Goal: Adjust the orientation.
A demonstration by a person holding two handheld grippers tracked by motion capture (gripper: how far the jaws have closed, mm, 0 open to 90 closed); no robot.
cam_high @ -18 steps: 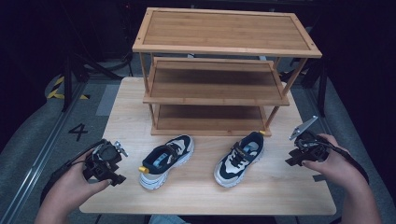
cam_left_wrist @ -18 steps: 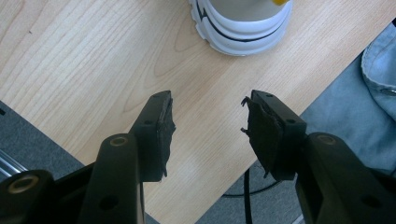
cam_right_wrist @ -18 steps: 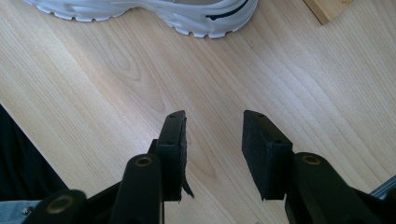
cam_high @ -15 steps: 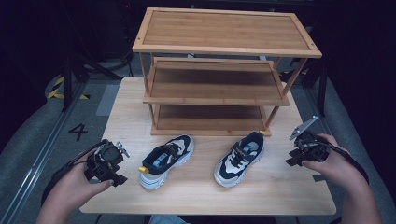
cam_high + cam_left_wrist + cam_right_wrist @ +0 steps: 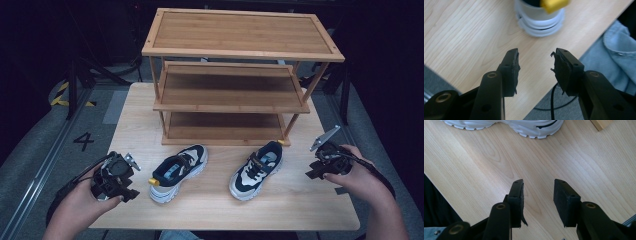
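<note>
Both pairs of fingers stand partly open and empty: the left gripper (image 5: 116,181) beside the left shoe (image 5: 179,171), the right gripper (image 5: 327,161) near the right shoe (image 5: 256,169), both on the worktop (image 5: 280,200) before the rack (image 5: 235,80). A soft upper could slip from a shallow pinch.

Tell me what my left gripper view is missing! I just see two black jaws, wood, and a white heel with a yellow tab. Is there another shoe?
Observer: Yes. The high view shows a right shoe beside the left shoe whose heel you see, both on the table.
Operator: What's behind them?
Observer: A wooden shoe rack with three bare shelves.
Operator: Is the other gripper holding anything?
Observer: No. The right gripper has its jaws apart over bare wood, near the right shoe's sole.
Operator: And mine?
Observer: The left gripper sits by the left shoe's heel, not touching it.
</note>
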